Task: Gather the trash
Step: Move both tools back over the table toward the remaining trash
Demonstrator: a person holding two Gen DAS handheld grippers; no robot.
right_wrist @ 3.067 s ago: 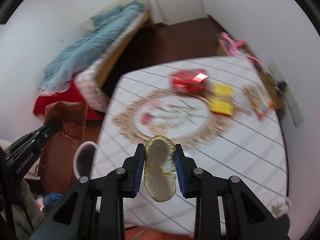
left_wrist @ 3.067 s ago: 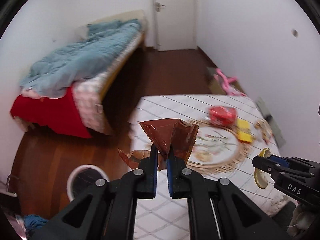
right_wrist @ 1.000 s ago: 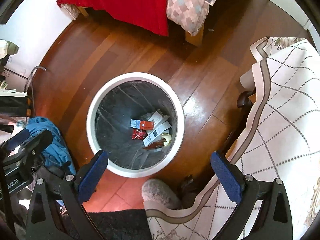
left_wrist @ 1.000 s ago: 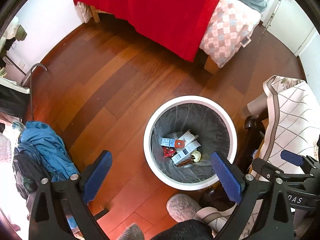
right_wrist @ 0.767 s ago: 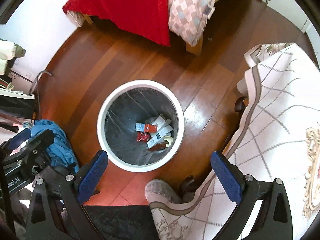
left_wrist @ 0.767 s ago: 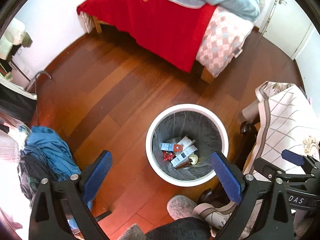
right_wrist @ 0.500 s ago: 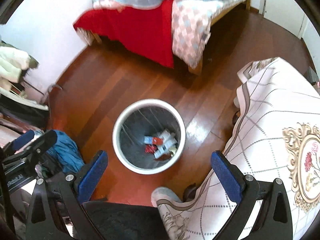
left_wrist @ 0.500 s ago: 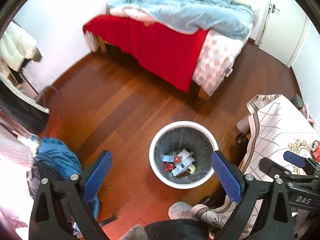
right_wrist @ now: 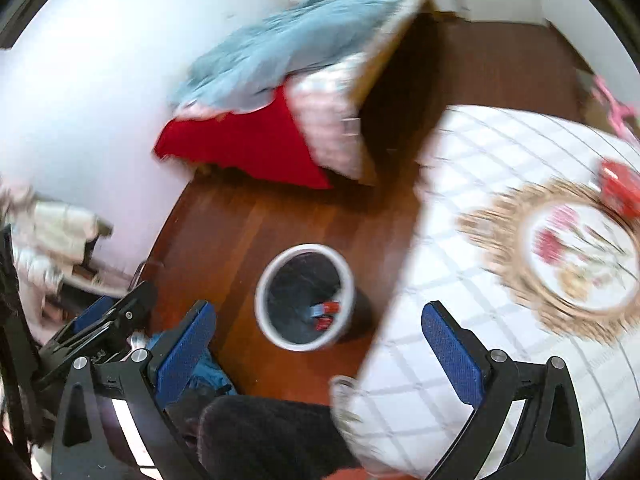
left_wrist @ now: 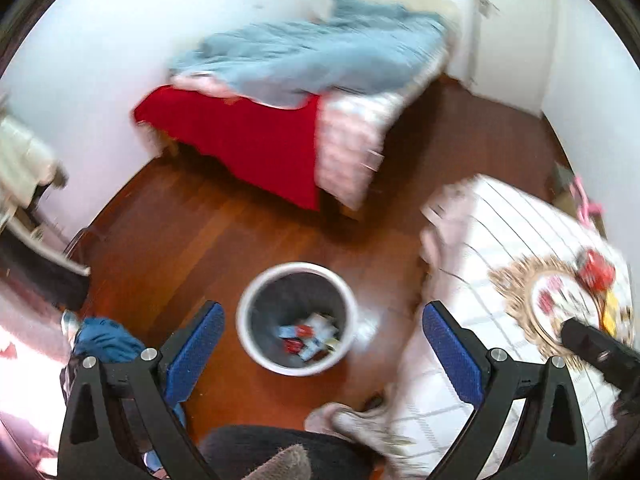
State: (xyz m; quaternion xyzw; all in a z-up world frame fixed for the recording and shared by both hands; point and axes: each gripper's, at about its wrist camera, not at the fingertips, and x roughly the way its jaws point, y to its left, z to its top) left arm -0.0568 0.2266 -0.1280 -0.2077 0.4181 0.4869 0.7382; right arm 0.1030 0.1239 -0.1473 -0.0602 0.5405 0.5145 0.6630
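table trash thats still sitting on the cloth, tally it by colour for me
red: 1, the crumpled red wrapper
yellow: 1, the yellow packet, partly hidden behind the right gripper
total: 2 that the blurred views show; the far edge of the table is cut off, so there may be more

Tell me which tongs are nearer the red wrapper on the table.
Right. The right tongs hang over the tablecloth near the red wrapper; the left tongs sit past the trash bin.
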